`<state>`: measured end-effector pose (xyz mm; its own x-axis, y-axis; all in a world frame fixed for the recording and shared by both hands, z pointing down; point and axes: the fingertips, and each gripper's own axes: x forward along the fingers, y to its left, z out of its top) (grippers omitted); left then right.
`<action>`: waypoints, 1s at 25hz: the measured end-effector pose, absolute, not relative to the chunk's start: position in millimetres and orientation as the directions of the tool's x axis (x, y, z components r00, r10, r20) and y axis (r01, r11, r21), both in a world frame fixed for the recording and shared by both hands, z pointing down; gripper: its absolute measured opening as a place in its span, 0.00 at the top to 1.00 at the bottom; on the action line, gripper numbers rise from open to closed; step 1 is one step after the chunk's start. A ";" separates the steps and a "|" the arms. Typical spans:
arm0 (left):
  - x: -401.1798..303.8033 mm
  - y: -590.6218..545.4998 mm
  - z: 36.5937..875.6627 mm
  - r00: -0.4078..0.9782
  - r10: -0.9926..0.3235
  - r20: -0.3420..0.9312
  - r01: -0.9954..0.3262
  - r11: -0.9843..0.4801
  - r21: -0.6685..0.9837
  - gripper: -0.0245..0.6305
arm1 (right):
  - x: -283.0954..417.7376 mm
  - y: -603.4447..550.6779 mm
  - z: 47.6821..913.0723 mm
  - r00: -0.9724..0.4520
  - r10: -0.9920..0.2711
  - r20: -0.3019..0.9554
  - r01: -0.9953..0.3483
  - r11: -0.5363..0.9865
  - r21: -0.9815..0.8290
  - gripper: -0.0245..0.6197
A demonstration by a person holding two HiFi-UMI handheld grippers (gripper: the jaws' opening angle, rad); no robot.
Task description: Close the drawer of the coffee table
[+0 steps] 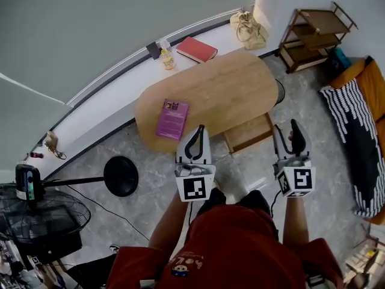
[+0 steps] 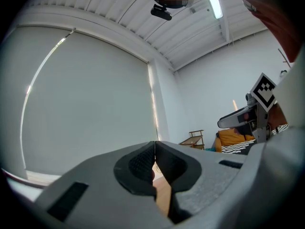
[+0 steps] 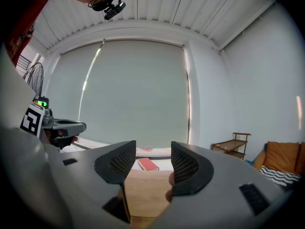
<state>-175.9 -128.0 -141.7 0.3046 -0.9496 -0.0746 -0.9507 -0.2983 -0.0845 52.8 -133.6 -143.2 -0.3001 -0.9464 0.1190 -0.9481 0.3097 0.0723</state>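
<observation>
A pale roller blind (image 3: pixel 133 89) is seen across the far wall, with a white sill (image 1: pixel 120 77) running beneath it above the grey tiled floor (image 1: pixel 150 185). The coffee table (image 1: pixel 228 83), an oval wooden top, is placed just in front of the sill. An orange sofa (image 1: pixel 368 80) with a striped throw (image 1: pixel 355 137) is found at the right edge, and a wooden shelf unit (image 1: pixel 316 38) in the far right corner. A black fan (image 1: pixel 36 218) is noted at the lower left.

The drawer (image 1: pixel 248 132) is found pulled out from the near side of the coffee table, over the floor and between the two grippers in the head view.

The left gripper (image 2: pixel 154 157) is held level towards the table with its jaws clenched together on nothing. The right gripper (image 3: pixel 147 161) is held alongside with its jaws released, well apart and empty; the table top is seen through the gap.

A purple booklet (image 1: pixel 172 118) is laid on the table's left end. A red book (image 1: pixel 196 49) and a small bottle (image 1: pixel 166 58) are set on the sill.
</observation>
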 end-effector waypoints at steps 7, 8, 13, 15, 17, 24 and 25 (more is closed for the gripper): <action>-131.0 -133.1 -141.1 0.207 -0.976 -0.065 -0.977 -0.202 -0.068 0.95 | 96.2 -158.5 -133.3 -0.382 -0.916 0.123 -0.919 0.391 0.054 0.61; -124.8 -130.9 -141.7 0.177 -0.982 -0.066 -0.983 -0.173 -0.065 0.95 | 104.8 -160.4 -131.2 -0.396 -0.910 0.123 -0.914 0.404 0.048 0.61; -90.8 -115.6 -138.6 0.069 -0.997 -0.045 -0.996 -0.066 -0.068 0.95 | 152.3 -163.1 -123.6 -0.447 -0.887 0.114 -0.892 0.451 0.012 0.61; -76.6 -105.5 -134.4 0.040 -0.999 -0.028 -0.997 -0.038 -0.062 0.95 | 171.0 -159.4 -116.9 -0.460 -0.880 0.121 -0.886 0.463 0.004 0.61; -64.9 -94.5 -128.8 0.007 -1.000 -0.015 -0.998 -0.006 -0.068 0.95 | 187.4 -155.4 -108.3 -0.471 -0.873 0.128 -0.880 0.474 -0.003 0.61; -25.5 -63.1 -91.3 -0.040 -0.998 0.040 -0.993 0.036 -0.116 0.95 | 217.3 -137.8 -55.2 -0.503 -0.848 0.170 -0.864 0.502 -0.051 0.61; -21.2 -61.0 -80.8 -0.034 -0.998 0.058 -0.993 0.027 -0.115 0.95 | 218.2 -134.2 -42.8 -0.504 -0.844 0.183 -0.862 0.504 -0.049 0.61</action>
<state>-21.2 -61.0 -80.8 -0.0340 -0.9978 0.0577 -0.9930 0.0272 -0.1151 218.2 -134.2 -42.8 -0.5039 -0.8443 0.1825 -0.8623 0.5041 -0.0489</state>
